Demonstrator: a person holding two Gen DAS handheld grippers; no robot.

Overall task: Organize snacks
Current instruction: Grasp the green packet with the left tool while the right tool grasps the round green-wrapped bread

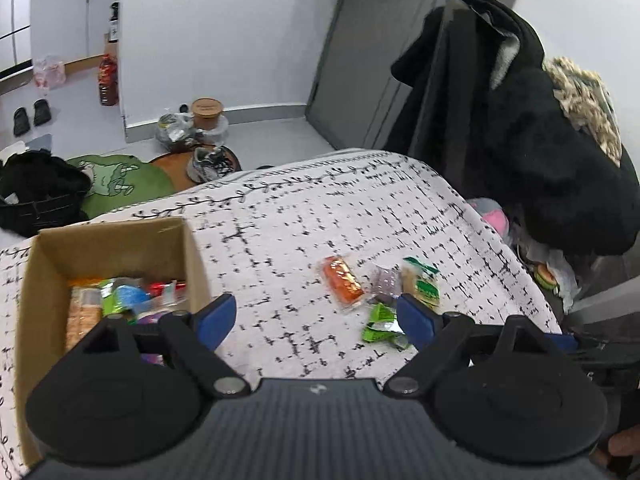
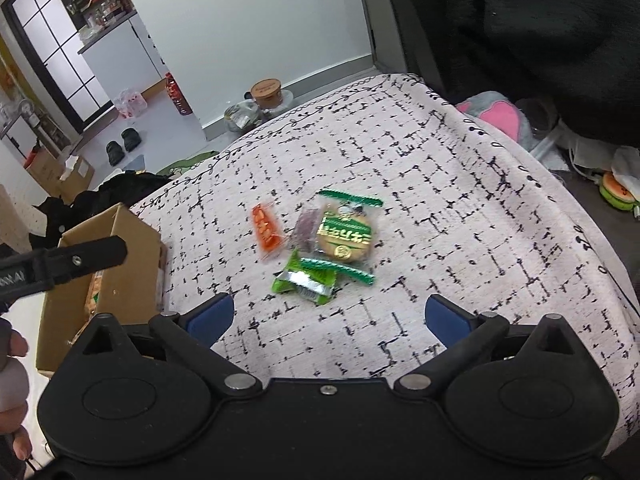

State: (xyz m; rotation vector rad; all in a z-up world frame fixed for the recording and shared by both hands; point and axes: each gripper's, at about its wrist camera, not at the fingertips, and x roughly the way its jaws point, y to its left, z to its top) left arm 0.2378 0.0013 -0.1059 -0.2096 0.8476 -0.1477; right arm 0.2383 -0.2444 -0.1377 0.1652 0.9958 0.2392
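- Left wrist view: the left gripper (image 1: 316,316) spreads its blue-padded fingers wide over the white black-checked tablecloth (image 1: 304,216), holding nothing.
- The open brown cardboard box (image 1: 116,240), with snacks inside, sits at left; the orange snack packet (image 1: 343,285) and crumpled green wrapper (image 1: 382,322) lie loose at right.
- Right wrist view: the right gripper (image 2: 328,320) gapes fully, empty, near the round biscuit in green-edged wrapper (image 2: 346,236); its print is blurred, unreadable.

Box (image 1: 116,264) of snacks left on table (image 1: 360,208), 4 loose packets (image 2: 320,244) right
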